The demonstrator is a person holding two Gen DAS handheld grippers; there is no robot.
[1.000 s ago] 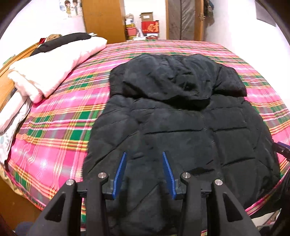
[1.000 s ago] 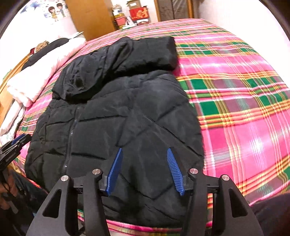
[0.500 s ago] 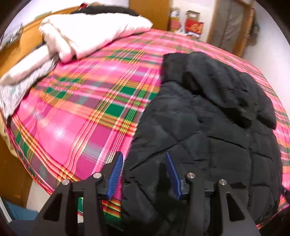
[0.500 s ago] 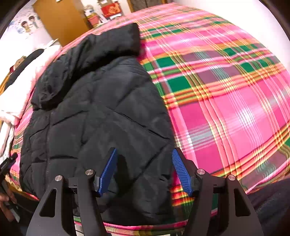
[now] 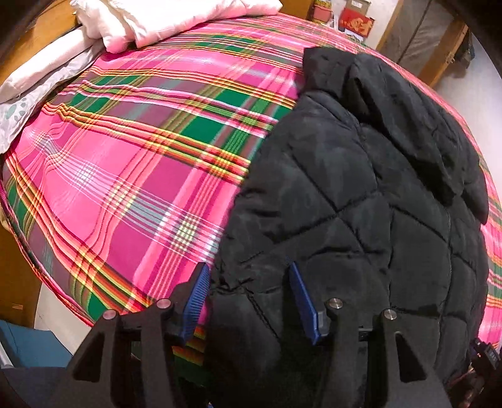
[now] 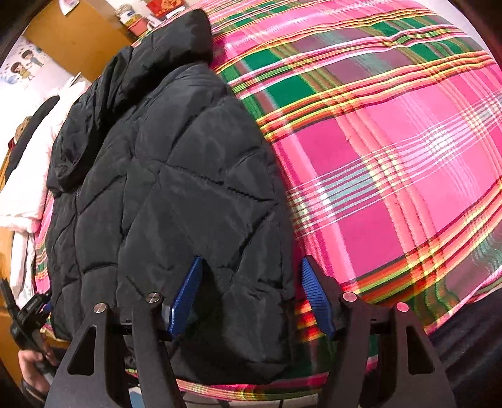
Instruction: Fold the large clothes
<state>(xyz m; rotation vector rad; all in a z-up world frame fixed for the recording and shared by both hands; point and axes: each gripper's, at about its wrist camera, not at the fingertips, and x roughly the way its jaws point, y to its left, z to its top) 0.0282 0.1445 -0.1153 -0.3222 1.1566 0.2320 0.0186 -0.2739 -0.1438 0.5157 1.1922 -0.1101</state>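
Two grippers work at the near hem of one black quilted jacket [image 5: 360, 194] that lies flat on the plaid bedspread [image 5: 131, 175], its long axis running away from us, hem at the near edge of the bed and hood [image 5: 417, 103] pointing toward the far side of the room. Starting at the left, pale folded bedding [image 5: 131, 22] sits at the head of the bed, well apart from the jacket. Our left gripper [image 5: 248, 295] is spread wide, its blue fingers [image 5: 196, 296] straddling the jacket's left bottom corner without pinching it; the outer finger is over the plaid, the inner one over the quilting. Our right gripper [image 6: 251, 295] is likewise released, its fingers [image 6: 185, 298] bracketing the jacket's right bottom corner [image 6: 251, 282], with bare plaid [image 6: 392, 157] stretching off to the right.
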